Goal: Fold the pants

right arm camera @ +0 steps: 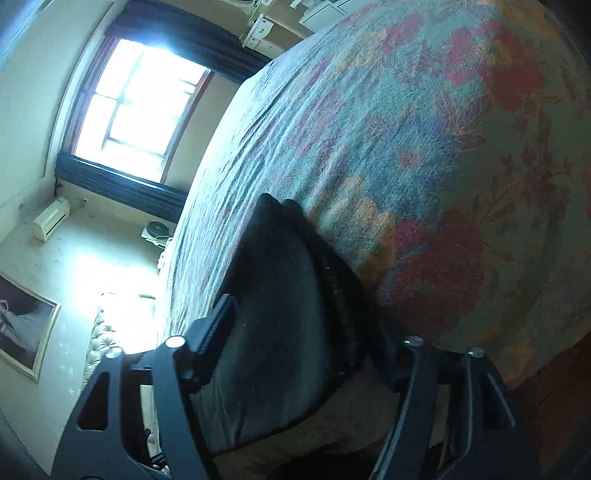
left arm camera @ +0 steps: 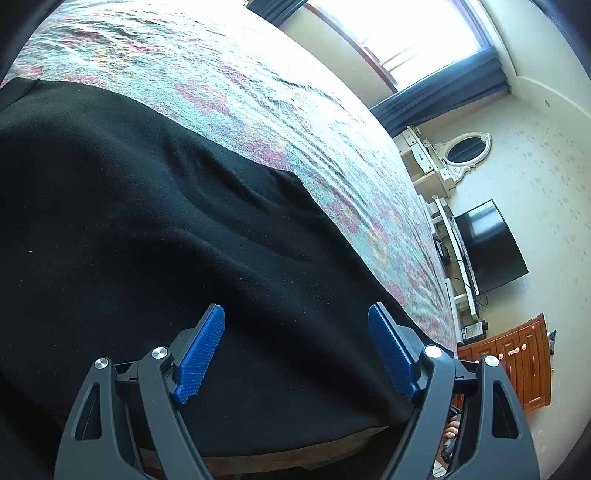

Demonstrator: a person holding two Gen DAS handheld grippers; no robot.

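Black pants (left arm camera: 147,221) lie spread over a bed with a floral cover (left arm camera: 229,88). My left gripper (left arm camera: 295,332) hovers low over the fabric near the bed's edge. It is open, its blue pads (left arm camera: 201,354) wide apart with nothing pinched. In the right wrist view a thick folded edge of the pants (right arm camera: 280,295) stands up between the jaws of my right gripper (right arm camera: 301,332). Its left finger (right arm camera: 218,332) is at the cloth's side, and the right finger is hidden behind the fold. The jaws look wide apart around the cloth.
The floral cover (right arm camera: 443,147) stretches beyond the pants. A window with dark curtains (left arm camera: 406,33), a white dresser with an oval mirror (left arm camera: 461,151), a television (left arm camera: 487,243) and a wooden cabinet (left arm camera: 517,362) stand past the bed. A framed picture (right arm camera: 26,325) hangs on the wall.
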